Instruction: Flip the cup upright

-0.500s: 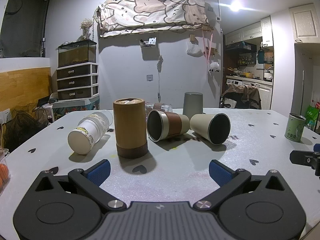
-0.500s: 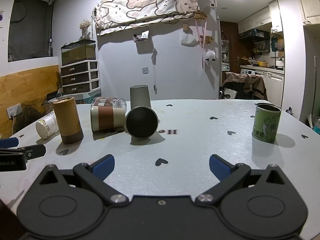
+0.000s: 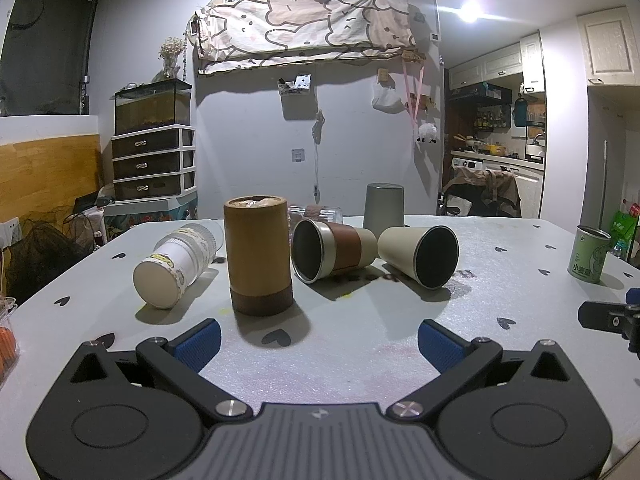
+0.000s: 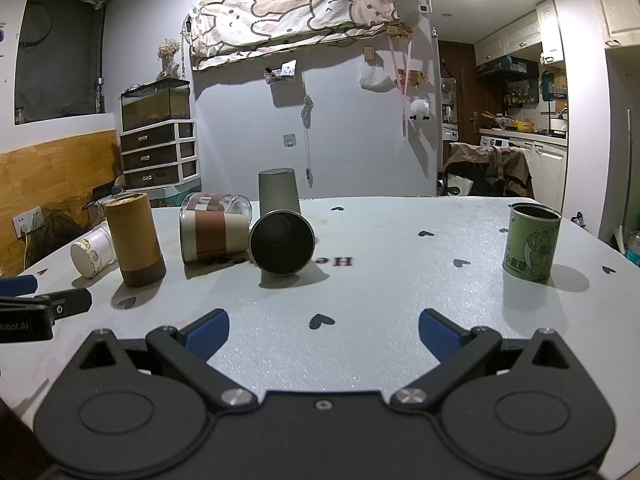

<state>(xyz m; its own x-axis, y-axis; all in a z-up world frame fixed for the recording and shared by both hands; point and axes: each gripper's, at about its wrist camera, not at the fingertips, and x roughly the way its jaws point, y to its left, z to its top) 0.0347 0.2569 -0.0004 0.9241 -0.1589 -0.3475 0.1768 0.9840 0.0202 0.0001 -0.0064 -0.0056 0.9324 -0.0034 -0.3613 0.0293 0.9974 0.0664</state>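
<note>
Item: beige cup (image 3: 418, 254), lying on its side just right of the banded cup (image 3: 334, 250), awaiting righting. Left gripper (image 3: 318, 340) and right gripper (image 4: 322, 334) both spread wide, empty, nothing yet approached.

between the earlier pictures and now nothing has visibly changed: my left gripper (image 3: 319, 336) and right gripper (image 4: 324, 330) show no shift, and no cup on the table (image 4: 400, 240) has moved.
</note>
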